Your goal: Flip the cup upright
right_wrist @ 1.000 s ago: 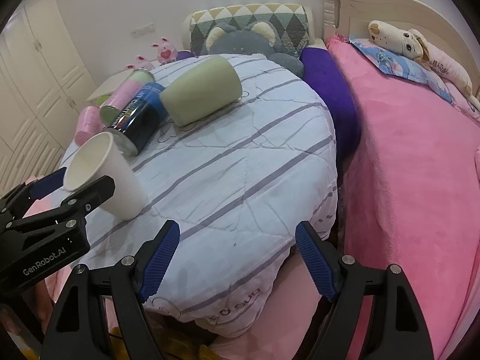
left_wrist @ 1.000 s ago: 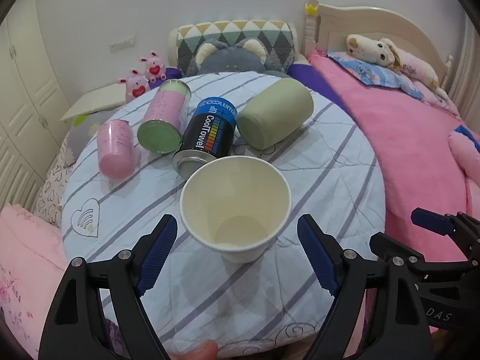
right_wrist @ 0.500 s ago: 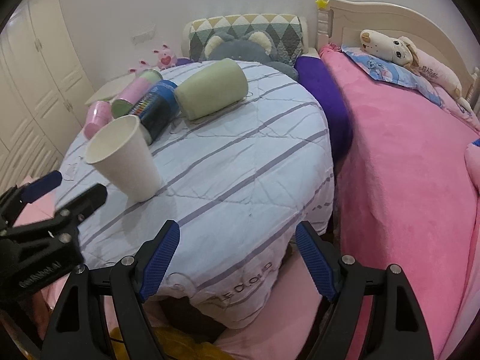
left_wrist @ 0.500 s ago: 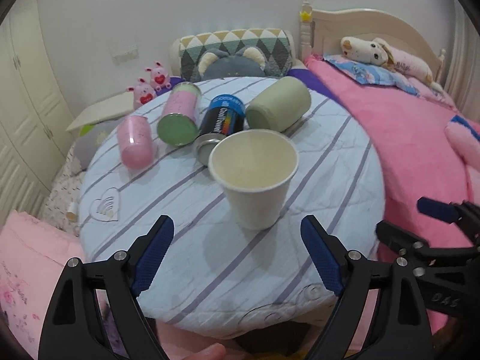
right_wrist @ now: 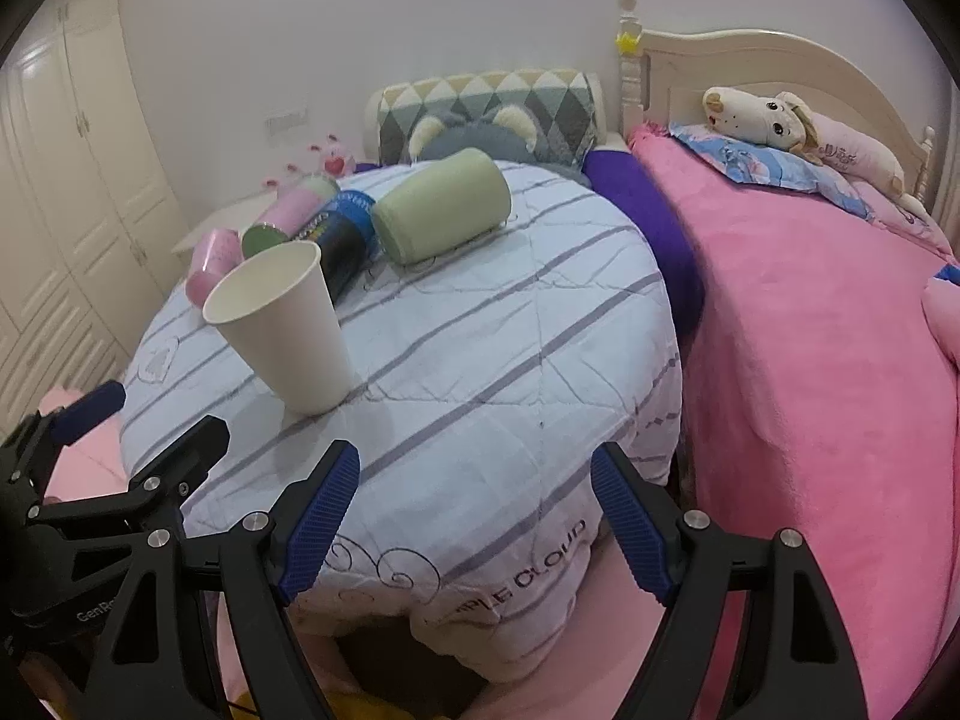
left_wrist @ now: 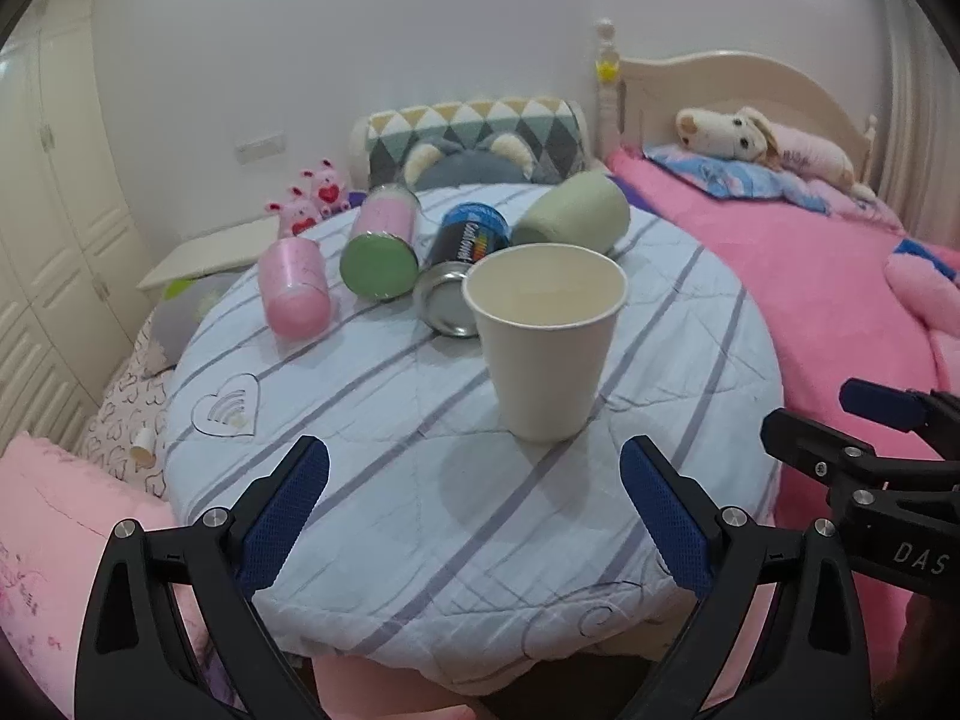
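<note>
Cup (left_wrist: 545, 341) now stands upright and alone near the tabletop's (left_wrist: 372, 516) front edge, the left claw (left_wrist: 474, 516) having let go and drawn back with jaws spread wide, right claw (right_wrist: 474, 516) likewise released, empty, so the flip looks done.

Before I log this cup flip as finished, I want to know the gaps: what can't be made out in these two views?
- Paper cup: its inside bottom, hidden by its own rim in both wrist views.
- Dark can: label too small to read in the left view; partly behind the cup in the right.
- Pink cup: mostly hidden behind the paper cup, right view.
- Table: its legs, covered by the striped quilt.
</note>
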Available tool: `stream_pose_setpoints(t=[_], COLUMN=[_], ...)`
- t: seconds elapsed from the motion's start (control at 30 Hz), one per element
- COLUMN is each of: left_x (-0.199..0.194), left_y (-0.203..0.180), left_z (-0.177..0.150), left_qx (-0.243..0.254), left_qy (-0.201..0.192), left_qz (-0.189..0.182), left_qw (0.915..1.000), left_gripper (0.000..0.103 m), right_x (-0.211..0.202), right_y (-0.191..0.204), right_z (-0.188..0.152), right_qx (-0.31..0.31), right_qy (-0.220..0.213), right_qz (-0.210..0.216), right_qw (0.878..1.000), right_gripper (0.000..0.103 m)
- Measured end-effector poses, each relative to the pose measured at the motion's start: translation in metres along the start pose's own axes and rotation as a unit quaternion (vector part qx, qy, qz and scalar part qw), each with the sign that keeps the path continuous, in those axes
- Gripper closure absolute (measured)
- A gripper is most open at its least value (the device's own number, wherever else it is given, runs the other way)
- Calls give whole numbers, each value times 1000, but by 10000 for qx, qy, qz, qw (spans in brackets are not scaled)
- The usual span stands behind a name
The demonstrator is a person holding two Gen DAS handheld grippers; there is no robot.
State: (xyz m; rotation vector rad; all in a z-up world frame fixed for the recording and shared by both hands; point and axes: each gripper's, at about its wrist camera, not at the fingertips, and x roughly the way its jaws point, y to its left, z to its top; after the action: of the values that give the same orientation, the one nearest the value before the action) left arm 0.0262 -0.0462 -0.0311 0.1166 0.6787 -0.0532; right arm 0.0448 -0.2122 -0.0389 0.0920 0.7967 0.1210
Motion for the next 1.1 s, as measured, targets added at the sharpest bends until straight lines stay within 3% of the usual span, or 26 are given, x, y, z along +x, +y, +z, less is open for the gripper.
stream_pose_setpoints(t=[0.33, 0.6, 1.1], left_x=[-6, -11, -9], left_y=[6, 5, 10], left_z=[-10, -14, -25], left_qx=[-78, -72, -170], left_qy=[-686, -1067, -1276], left_qz=[138, 178, 213], left_qw=[9975, 9941, 9914], left_gripper=[4, 3, 2], right_x=[-2, -5, -11], right_y=[-7, 0, 24], right_z=[-8, -16, -31], right_qx=[364, 186, -443], right_qy=[-554, -1023, -1638], right_qz=[189, 184, -218], right_qw=[9976, 9944, 9853], right_gripper=[22, 22, 22])
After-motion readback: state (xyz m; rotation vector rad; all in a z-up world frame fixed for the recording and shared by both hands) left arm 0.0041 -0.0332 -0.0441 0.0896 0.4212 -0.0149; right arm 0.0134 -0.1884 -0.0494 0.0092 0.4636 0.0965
